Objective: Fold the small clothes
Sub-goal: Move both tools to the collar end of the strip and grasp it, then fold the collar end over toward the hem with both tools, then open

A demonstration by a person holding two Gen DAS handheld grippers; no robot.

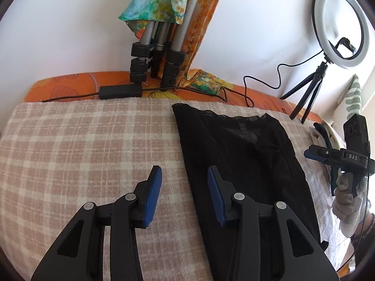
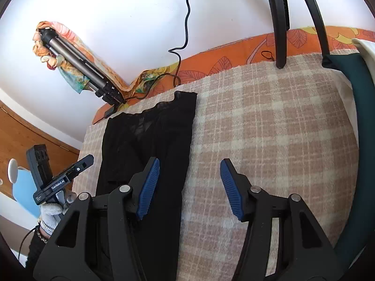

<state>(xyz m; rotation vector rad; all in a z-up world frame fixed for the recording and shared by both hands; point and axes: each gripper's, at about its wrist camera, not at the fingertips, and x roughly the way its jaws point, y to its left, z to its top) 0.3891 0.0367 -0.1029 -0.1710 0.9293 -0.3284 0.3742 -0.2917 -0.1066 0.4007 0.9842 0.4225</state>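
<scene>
A black sheer garment [image 1: 246,164] lies flat in a long strip on the pink plaid blanket [image 1: 82,152]; it also shows in the right wrist view [image 2: 145,145]. My left gripper [image 1: 185,182] is open and empty, hovering over the garment's left edge, its right finger above the cloth. My right gripper [image 2: 189,178] is open and empty over the garment's right edge, its left finger above the cloth. The right gripper shows at the far right of the left wrist view [image 1: 309,153], and the left gripper at the left of the right wrist view [image 2: 88,159].
A folded tripod [image 1: 154,53] draped in coloured cloth leans on the wall behind the blanket. A ring light [image 1: 339,23] on a small tripod stands at the back right with its cable. A dark green item [image 2: 361,117] lies at the blanket's right edge.
</scene>
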